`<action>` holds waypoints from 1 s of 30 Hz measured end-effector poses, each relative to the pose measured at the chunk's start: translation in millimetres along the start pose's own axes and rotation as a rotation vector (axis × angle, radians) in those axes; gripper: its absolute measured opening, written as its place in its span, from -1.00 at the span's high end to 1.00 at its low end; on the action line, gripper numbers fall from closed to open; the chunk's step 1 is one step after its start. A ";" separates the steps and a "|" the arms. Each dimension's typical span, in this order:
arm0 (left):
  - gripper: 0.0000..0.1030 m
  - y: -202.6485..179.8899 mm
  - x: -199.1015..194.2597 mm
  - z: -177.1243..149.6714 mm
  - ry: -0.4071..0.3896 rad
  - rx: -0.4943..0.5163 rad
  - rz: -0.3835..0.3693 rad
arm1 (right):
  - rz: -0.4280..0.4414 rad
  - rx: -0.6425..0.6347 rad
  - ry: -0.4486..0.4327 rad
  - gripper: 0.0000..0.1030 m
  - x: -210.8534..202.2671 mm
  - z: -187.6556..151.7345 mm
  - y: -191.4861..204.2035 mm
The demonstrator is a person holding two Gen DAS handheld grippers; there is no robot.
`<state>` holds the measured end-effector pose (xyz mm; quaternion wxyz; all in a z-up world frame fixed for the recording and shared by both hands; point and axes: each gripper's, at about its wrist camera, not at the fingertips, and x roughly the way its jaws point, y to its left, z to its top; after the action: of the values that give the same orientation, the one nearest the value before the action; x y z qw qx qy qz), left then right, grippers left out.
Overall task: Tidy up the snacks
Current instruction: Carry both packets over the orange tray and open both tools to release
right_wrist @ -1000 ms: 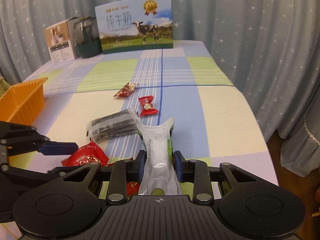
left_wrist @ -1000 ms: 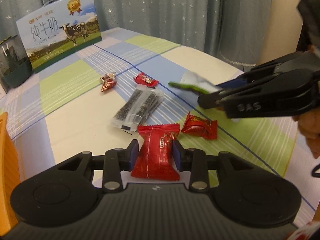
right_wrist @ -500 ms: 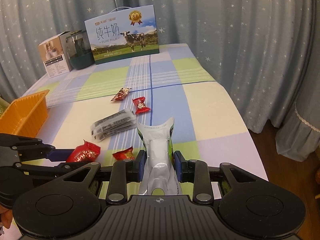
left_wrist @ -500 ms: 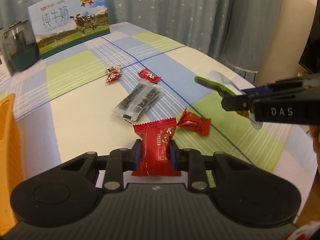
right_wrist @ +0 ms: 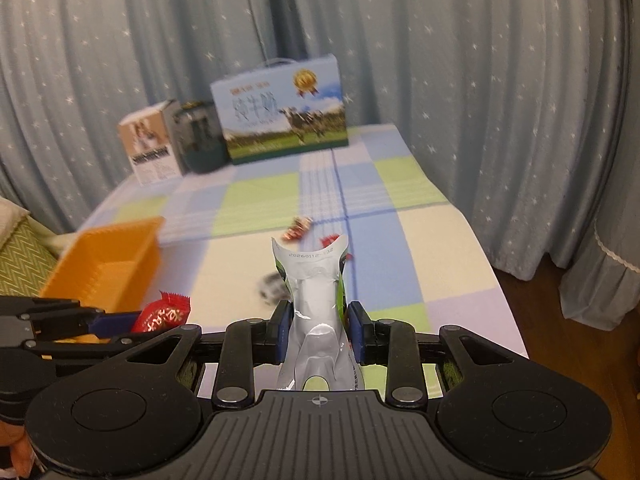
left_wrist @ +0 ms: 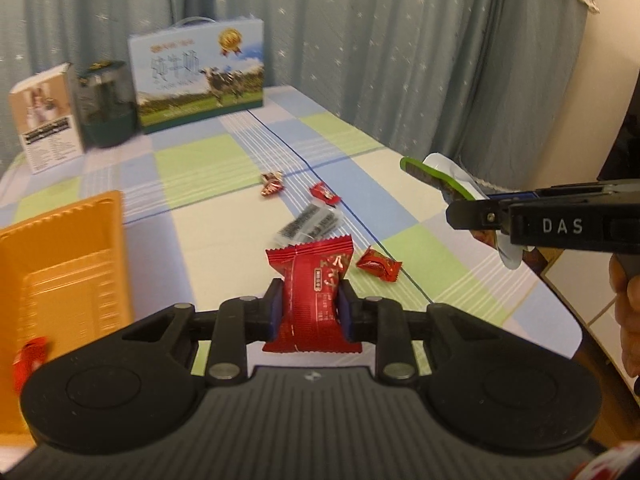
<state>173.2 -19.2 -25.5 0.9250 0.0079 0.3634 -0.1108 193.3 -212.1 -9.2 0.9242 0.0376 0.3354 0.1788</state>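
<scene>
My left gripper (left_wrist: 308, 304) is shut on a red snack packet (left_wrist: 310, 280), held above the checked tablecloth. The same packet (right_wrist: 162, 314) shows at the left of the right wrist view. My right gripper (right_wrist: 318, 314) is shut on a silver and green pouch (right_wrist: 316, 300), seen edge-on at the right of the left wrist view as pouch (left_wrist: 436, 174). Still on the cloth lie a small red candy (left_wrist: 378, 264), a clear packet of dark sticks (left_wrist: 310, 226), another red candy (left_wrist: 325, 193) and a red-gold candy (left_wrist: 272, 185). An orange tray (left_wrist: 64, 264) sits at the left.
At the far end stand a blue milk carton box (left_wrist: 198, 76), a dark green container (left_wrist: 105, 104) and a small white box (left_wrist: 44, 118). Starred curtains hang around the table (left_wrist: 216, 248). The table's right edge drops to a wooden floor (right_wrist: 560, 340). A hand (left_wrist: 628, 316) holds the right gripper.
Both grippers have risen from the tablecloth with their packets. The left jaws tightened on the red packet and lifted it. The orange tray and far boxes have come into fuller view.
</scene>
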 end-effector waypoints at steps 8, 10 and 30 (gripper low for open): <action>0.52 22.8 -64.3 -9.5 -0.027 -0.067 0.057 | 0.046 -0.002 -0.020 0.41 -33.1 1.4 42.3; 0.52 29.6 -77.5 -12.5 -0.030 -0.080 0.076 | 0.059 -0.008 -0.018 0.41 -37.4 -0.3 53.8; 0.52 110.4 -144.4 -35.7 -0.038 -0.181 0.219 | 0.205 -0.044 0.028 0.41 -21.8 -8.2 153.0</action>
<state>69.7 120.7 38.3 0.9352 -0.0380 0.3512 0.0241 125.9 -77.5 26.6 0.8969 0.0489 0.3388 0.2800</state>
